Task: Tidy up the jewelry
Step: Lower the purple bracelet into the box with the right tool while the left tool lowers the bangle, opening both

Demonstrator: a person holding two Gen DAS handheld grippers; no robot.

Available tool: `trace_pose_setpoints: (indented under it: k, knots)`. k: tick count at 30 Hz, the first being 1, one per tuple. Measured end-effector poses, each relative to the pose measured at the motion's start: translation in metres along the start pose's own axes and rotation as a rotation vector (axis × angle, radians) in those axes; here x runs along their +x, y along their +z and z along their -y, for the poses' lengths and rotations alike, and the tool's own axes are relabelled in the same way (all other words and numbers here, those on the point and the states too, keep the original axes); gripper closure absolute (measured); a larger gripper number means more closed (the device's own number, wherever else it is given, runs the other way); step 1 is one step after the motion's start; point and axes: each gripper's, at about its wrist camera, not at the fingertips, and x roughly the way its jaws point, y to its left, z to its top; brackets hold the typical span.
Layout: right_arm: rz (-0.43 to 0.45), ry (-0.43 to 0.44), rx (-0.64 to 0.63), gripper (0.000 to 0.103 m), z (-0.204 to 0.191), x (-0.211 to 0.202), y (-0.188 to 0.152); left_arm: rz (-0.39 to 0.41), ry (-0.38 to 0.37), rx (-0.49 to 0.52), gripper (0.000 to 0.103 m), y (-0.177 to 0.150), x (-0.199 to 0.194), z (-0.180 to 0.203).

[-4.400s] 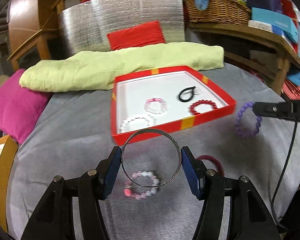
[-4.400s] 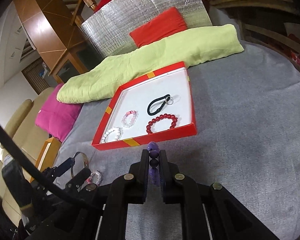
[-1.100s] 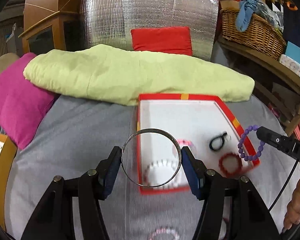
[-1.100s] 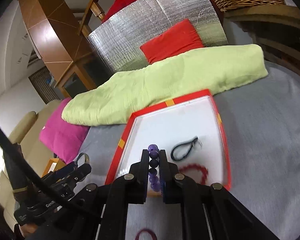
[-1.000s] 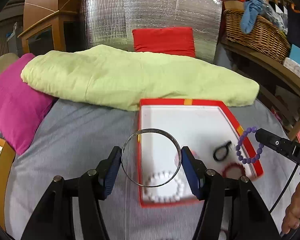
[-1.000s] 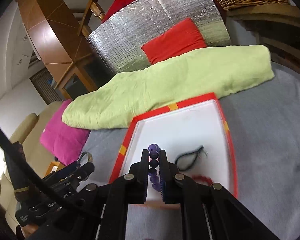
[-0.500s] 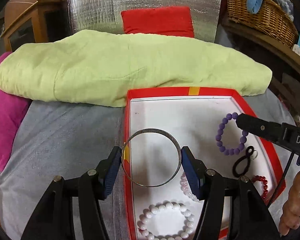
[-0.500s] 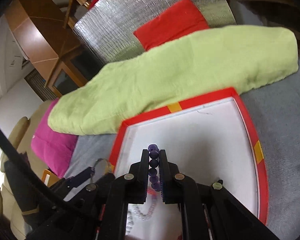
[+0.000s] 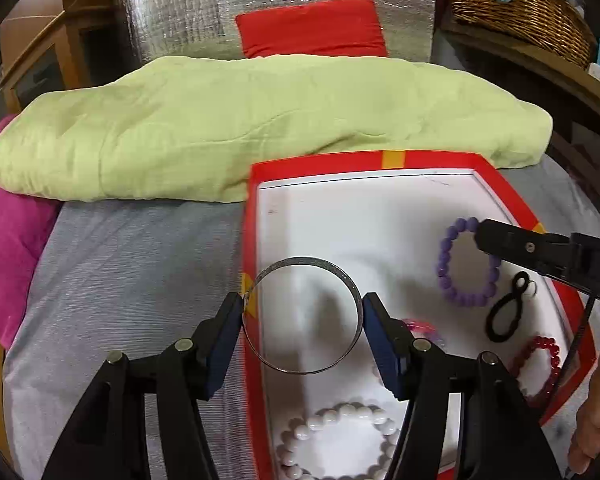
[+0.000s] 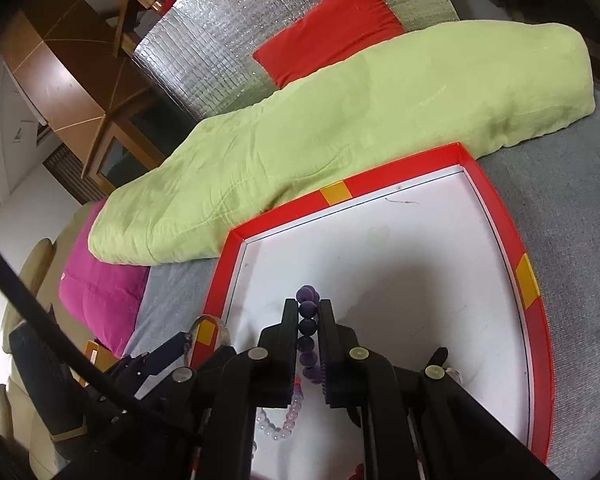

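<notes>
The left gripper (image 9: 302,312) pinches a thin silver bangle (image 9: 300,320) between its jaws, over the red tray (image 9: 392,159). The right gripper (image 10: 308,320) squeezes a purple bead bracelet (image 9: 466,264) above the tray's white floor.

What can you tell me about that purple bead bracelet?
The purple bracelet is a closed loop of round, matte-looking beads, lilac in one view and darker violet in the other. The right tongs are shut on one side of it, and the loop hangs from them above the white floor of the red tray. Whether its lowest beads touch the floor cannot be told.
</notes>
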Motion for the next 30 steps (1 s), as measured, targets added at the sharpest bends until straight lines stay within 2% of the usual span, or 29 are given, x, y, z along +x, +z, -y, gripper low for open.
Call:
trace_pose_setpoints:
  k: [10, 16, 18, 20, 30]
  knots:
    - [-0.004, -0.038, 0.047, 0.090, 0.016, 0.005, 0.000, -0.024, 0.021, 0.022, 0.040, -0.003, 0.005, 0.005]
    - [-0.002, -0.066, 0.068, 0.088, 0.025, 0.001, 0.003, -0.006, 0.035, 0.039, 0.040, -0.003, -0.006, 0.010]
    - [0.001, -0.068, 0.076, 0.076, 0.026, -0.002, 0.004, 0.005, 0.041, 0.040, 0.040, -0.002, -0.011, 0.010]
    - [0.006, -0.074, 0.079, 0.073, 0.026, -0.007, 0.005, 0.012, 0.043, 0.039, 0.040, -0.002, -0.015, 0.010]
    - [-0.003, -0.093, 0.007, 0.073, 0.004, -0.028, -0.002, 0.047, 0.052, 0.018, 0.039, -0.005, -0.043, 0.005]
